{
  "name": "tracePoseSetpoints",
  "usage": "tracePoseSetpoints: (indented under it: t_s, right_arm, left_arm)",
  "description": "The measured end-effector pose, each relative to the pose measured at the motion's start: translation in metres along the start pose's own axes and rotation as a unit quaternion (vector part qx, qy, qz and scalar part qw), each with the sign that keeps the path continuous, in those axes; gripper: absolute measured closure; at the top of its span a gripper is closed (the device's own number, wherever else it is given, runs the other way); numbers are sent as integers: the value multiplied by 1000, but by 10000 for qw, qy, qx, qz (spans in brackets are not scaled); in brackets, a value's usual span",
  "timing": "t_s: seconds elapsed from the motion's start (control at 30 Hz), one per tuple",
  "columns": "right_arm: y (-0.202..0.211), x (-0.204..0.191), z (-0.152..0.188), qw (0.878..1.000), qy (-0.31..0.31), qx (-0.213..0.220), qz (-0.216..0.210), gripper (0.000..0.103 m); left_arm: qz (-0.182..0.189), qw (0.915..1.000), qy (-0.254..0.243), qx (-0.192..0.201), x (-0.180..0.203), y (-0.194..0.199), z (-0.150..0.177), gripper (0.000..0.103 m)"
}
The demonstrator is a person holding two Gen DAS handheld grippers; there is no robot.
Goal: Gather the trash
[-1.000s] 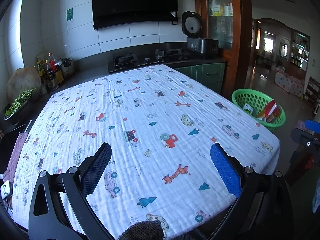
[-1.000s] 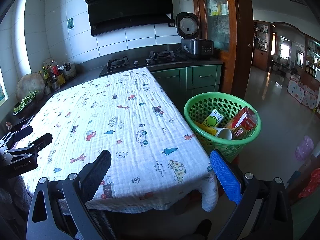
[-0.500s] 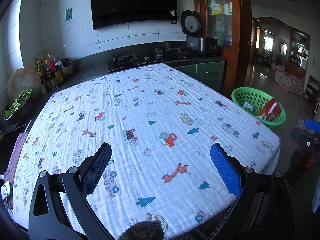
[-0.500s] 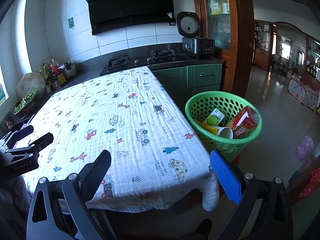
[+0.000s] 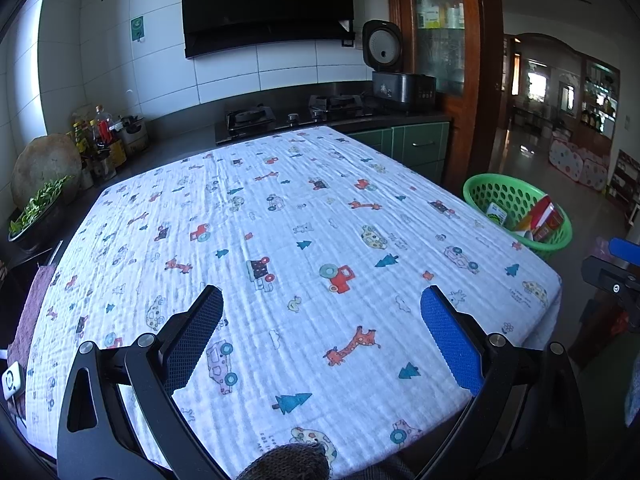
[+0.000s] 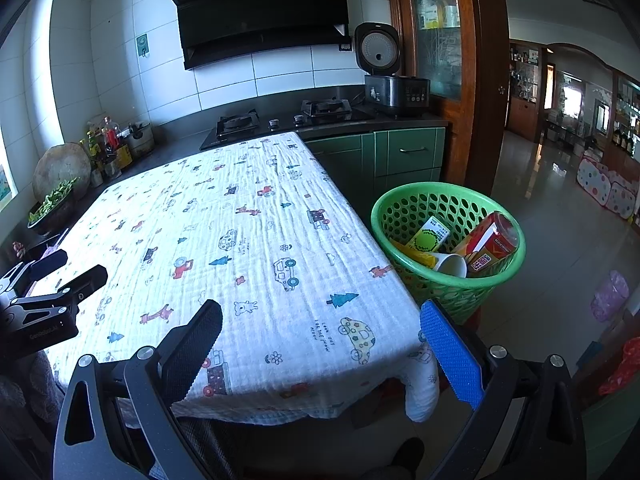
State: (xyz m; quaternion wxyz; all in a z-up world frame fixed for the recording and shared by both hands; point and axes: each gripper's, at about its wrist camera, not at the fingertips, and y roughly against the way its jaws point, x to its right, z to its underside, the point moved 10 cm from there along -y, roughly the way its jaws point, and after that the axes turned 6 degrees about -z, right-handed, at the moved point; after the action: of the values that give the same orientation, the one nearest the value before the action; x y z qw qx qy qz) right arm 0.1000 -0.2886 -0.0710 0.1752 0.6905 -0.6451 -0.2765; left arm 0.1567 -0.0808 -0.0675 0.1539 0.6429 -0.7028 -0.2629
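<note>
While both grippers hang over its near edge, the table (image 5: 304, 208), under a cartoon-print cloth (image 6: 256, 240), carries no litter. Beside its right corner stands a green basket (image 6: 404, 216) holding the trash: a red carton (image 6: 494, 242), a green-and-white carton (image 6: 430, 236) and a paper cup (image 6: 454, 265). The left gripper (image 5: 322, 326) and right gripper (image 6: 322, 342) are spread wide, gripping nothing.
</note>
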Motion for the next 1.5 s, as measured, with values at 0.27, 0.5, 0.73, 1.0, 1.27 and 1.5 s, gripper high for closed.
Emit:
tracePoseSetpoints:
  t_s: [0.27,0.5,0.73,1.0,1.27,1.5]
  right_arm:
    - [-1,1,0,10000,-17,-5,-3,7]
    - [-1,0,0,10000,18,-16,-10,7]
    - [-1,1,-3,10000,26,14,-7,7]
    - [0,1,-4,10000,36,20,-4,7]
    - [2,0,-7,10000,63,47,4,7]
    - [1,-3,-7,9999,109,39,-13,7]
  left_arm:
    - [-3,10000,-20,-5,0,-1,1,5]
    - [14,10000,-5,-10,1,-1,-1,5]
    - [43,10000,12,49,1,1,-4,5]
    - [87,9999,53,77,1,3,-8,5]
    - [113,9998,80,105,1,4,-9,5]
    - [115,9998,90,109,0,5,-9,5]
